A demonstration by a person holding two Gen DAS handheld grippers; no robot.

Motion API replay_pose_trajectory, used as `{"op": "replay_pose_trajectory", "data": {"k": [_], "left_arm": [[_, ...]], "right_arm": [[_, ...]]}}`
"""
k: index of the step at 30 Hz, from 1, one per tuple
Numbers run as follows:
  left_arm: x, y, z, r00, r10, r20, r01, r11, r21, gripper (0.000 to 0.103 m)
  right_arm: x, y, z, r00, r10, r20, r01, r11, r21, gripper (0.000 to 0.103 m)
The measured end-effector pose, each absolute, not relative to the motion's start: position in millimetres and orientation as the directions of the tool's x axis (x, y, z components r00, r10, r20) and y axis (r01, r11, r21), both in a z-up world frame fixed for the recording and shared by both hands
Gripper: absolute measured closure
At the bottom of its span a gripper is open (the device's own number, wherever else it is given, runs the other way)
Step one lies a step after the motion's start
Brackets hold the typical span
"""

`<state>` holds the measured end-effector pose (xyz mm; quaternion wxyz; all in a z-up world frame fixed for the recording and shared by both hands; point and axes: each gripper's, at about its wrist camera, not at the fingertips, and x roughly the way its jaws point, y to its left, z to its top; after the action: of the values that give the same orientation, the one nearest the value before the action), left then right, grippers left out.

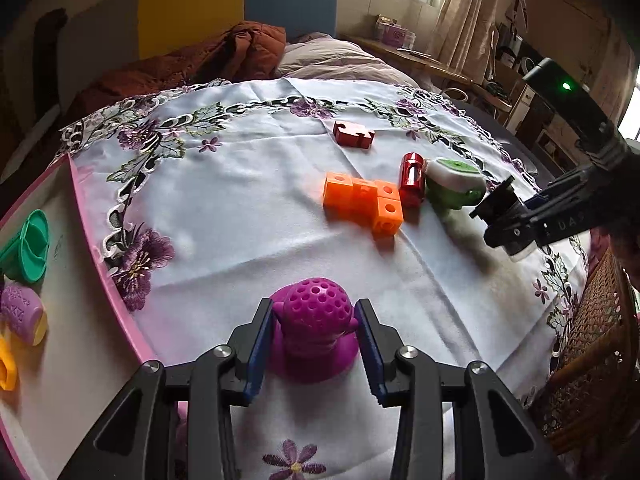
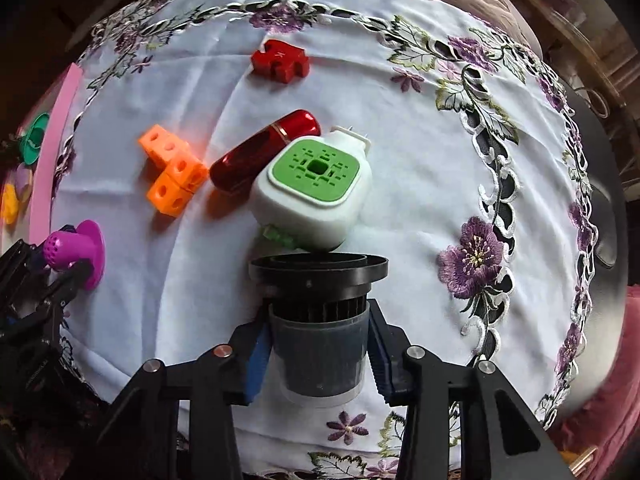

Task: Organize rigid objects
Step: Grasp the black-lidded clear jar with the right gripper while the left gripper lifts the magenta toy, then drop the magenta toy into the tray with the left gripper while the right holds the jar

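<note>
My left gripper (image 1: 314,344) is shut on a magenta toy with a perforated dome (image 1: 316,312) and a flared base; the blue pads press on its sides just above the white embroidered cloth (image 1: 240,240). My right gripper (image 2: 319,360) is shut on a black-rimmed ribbed cup with a translucent grey body (image 2: 318,344), and it shows at the right edge of the left wrist view. Just beyond that cup lie a green-and-white plug-in device (image 2: 316,188), a red metallic cylinder (image 2: 264,152), joined orange cubes (image 2: 172,174) and a red puzzle-shaped block (image 2: 280,60).
A pink-rimmed tray (image 1: 92,264) lies at the left edge of the cloth and holds a green divided dish (image 1: 28,246), a purple stamp (image 1: 22,312) and a yellow piece (image 1: 6,364). Wickerwork (image 1: 592,340) stands at the right edge. Bedding lies behind.
</note>
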<state>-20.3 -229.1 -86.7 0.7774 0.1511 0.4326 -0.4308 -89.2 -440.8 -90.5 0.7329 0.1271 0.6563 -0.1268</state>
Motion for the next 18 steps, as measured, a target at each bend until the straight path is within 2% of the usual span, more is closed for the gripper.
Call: {"op": "replay_pose_trajectory", "data": {"k": [4, 8, 11, 18], "left_arm": [[-23, -221, -77, 0.253, -0.561, -0.788, 0.805, 0.574, -0.151, 0.063], [-25, -210, -66, 0.257, -0.583, -0.771, 0.801, 0.575, -0.167, 0.063], [-22, -199, -57, 0.264, -0.597, -0.757, 0.786, 0.589, -0.19, 0.063], [-7, -164, -35, 0.342, -0.596, -0.726, 0.725, 0.66, -0.199, 0.063]], "right_arm": [[-100, -417, -73, 0.163, 0.017, -0.986, 0.285, 0.956, 0.063, 0.06], [-97, -403, -40, 0.323, 0.092, -0.942, 0.227, 0.959, 0.172, 0.06], [-74, -389, -21, 0.422, 0.102, -0.901, 0.199, 0.959, 0.201, 0.059], [-6, -351, -43, 0.479, 0.122, -0.869, 0.179, 0.956, 0.233, 0.059]]}}
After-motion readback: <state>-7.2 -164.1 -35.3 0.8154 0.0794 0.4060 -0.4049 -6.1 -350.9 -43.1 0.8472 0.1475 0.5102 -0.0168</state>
